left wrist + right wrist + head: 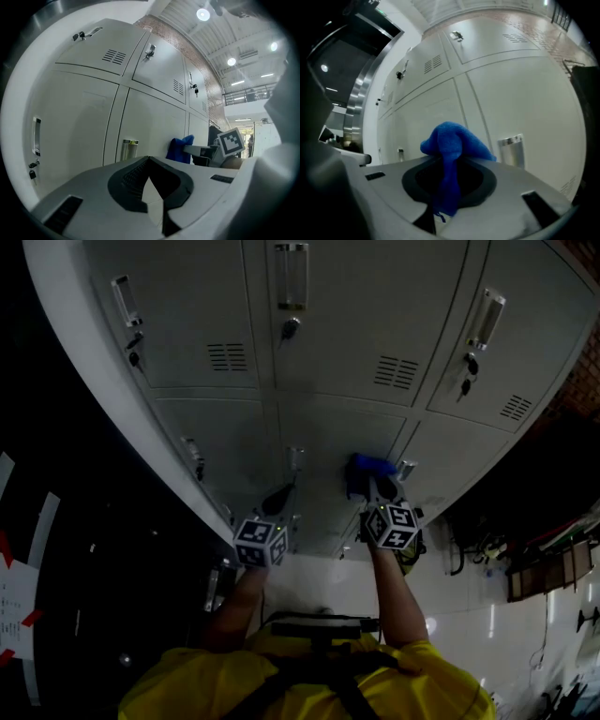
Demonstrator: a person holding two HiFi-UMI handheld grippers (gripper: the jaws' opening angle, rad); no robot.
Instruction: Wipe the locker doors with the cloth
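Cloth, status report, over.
Right hand-held gripper shut on cloth, at locker door. Left hand-held gripper shut, empty. Metal handle close beside cloth.

Locker hall: rows of keyed metal lockers (309, 334)

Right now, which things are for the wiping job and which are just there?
For the job:
- blue cloth
- right tool, gripping the cloth
- locker doors

Just there:
- left tool, holding nothing
- keys in the locks
- white sheet at the left edge
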